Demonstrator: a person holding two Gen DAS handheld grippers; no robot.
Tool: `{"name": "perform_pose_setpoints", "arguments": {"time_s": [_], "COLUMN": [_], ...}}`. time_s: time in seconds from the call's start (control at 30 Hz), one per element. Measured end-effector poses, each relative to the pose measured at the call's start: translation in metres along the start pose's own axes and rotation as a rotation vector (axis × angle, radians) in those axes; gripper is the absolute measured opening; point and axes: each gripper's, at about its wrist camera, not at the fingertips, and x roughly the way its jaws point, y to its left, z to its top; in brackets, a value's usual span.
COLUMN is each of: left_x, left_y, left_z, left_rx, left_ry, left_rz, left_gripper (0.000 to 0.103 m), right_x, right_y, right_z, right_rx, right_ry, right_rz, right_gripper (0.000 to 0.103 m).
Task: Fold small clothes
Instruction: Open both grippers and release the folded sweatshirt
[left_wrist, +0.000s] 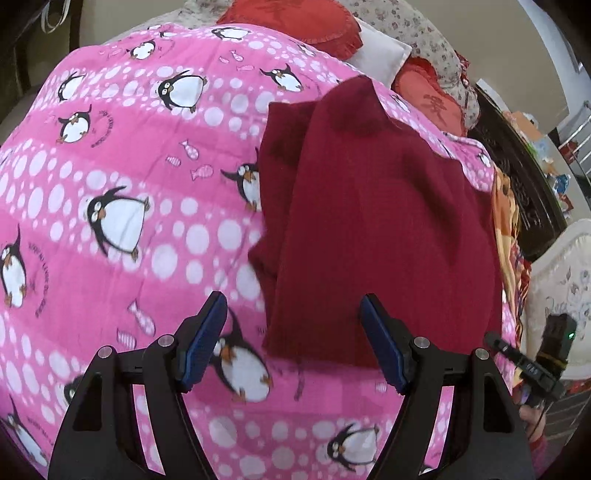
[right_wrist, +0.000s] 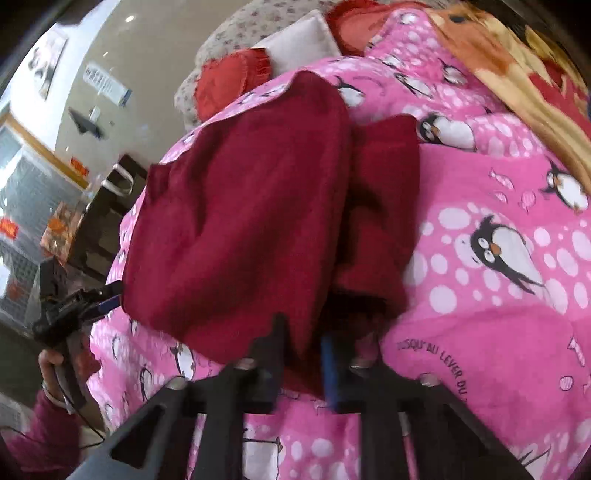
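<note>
A dark red garment (left_wrist: 369, 221) lies partly folded on a pink penguin-print bedspread (left_wrist: 129, 184). My left gripper (left_wrist: 295, 306) is open and empty, hovering just above the garment's near hem. In the right wrist view the same garment (right_wrist: 240, 221) fills the middle, with a folded flap (right_wrist: 380, 206) on its right. My right gripper (right_wrist: 303, 332) is nearly closed on the garment's near edge, with cloth between its fingers. The right gripper also shows in the left wrist view (left_wrist: 532, 354) at the far right, and the left gripper shows in the right wrist view (right_wrist: 92, 299) at the left.
Red cushions (left_wrist: 306, 22) and a floral pillow (left_wrist: 424, 40) lie at the head of the bed. An orange patterned blanket (right_wrist: 517, 74) lies along one side. A dark carved bed frame (left_wrist: 517, 166) and a white padded chair (left_wrist: 561, 280) stand beside the bed.
</note>
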Motion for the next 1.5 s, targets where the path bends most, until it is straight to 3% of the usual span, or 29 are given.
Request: {"name": "perform_pose_setpoints", "arguments": {"time_s": [0.1, 0.2, 0.33, 0.43, 0.5, 0.53, 0.57, 0.6, 0.77, 0.8, 0.97, 1.07, 1.13, 1.2, 1.4, 1.5], "left_x": [-0.01, -0.009, -0.001, 0.003, 0.005, 0.006, 0.008, 0.009, 0.011, 0.011, 0.012, 0.015, 0.018, 0.019, 0.017, 0.011], "left_y": [-0.004, -0.006, -0.004, -0.006, -0.008, -0.009, -0.011, -0.01, -0.01, -0.011, -0.017, -0.02, -0.023, -0.025, -0.028, -0.023], "left_z": [-0.01, -0.015, -0.015, -0.012, -0.011, -0.012, -0.011, -0.012, -0.014, -0.015, -0.015, -0.016, -0.017, -0.016, -0.014, -0.015], "left_rx": [0.044, 0.08, 0.074, 0.072, 0.08, 0.087, 0.091, 0.094, 0.104, 0.105, 0.136, 0.154, 0.16, 0.158, 0.154, 0.134], "left_ry": [-0.032, -0.041, -0.046, -0.052, -0.057, -0.058, -0.055, -0.053, -0.049, -0.049, -0.049, -0.039, -0.029, -0.018, -0.021, -0.027], "left_rz": [0.01, 0.014, 0.016, 0.015, 0.025, 0.032, 0.036, 0.038, 0.052, 0.053, 0.071, 0.07, 0.068, 0.059, 0.085, 0.068], "left_gripper": [0.075, 0.075, 0.075, 0.075, 0.075, 0.075, 0.075, 0.075, 0.075, 0.075, 0.074, 0.068, 0.061, 0.041, 0.02, 0.016], "right_x": [-0.021, -0.024, -0.014, -0.027, -0.034, -0.035, -0.035, -0.035, -0.018, -0.013, -0.004, -0.008, -0.012, -0.016, -0.026, -0.029], "right_y": [0.008, -0.011, -0.02, -0.015, -0.016, -0.017, -0.015, -0.015, -0.004, -0.002, 0.003, 0.002, 0.0, 0.0, 0.006, 0.008], "right_z": [0.0, -0.004, -0.01, -0.01, -0.007, -0.006, -0.006, -0.006, -0.006, -0.005, -0.004, -0.002, -0.002, -0.002, 0.0, 0.001], "right_rx": [-0.068, -0.024, 0.013, 0.01, 0.034, 0.041, 0.046, 0.049, 0.029, 0.028, 0.012, 0.005, 0.002, -0.003, -0.035, -0.049], "right_ry": [-0.043, -0.034, -0.007, -0.039, -0.059, -0.06, -0.062, -0.071, -0.071, -0.066, -0.057, -0.061, -0.065, -0.067, -0.051, -0.044], "right_rz": [-0.044, -0.1, -0.079, -0.055, -0.053, -0.039, -0.032, -0.038, -0.027, -0.027, -0.047, -0.066, -0.079, -0.089, -0.109, -0.114], "right_gripper": [0.009, 0.006, 0.004, 0.004, 0.008, 0.019, 0.04, 0.049, 0.051, 0.051, 0.021, 0.01, 0.008, 0.007, 0.006, 0.006]}}
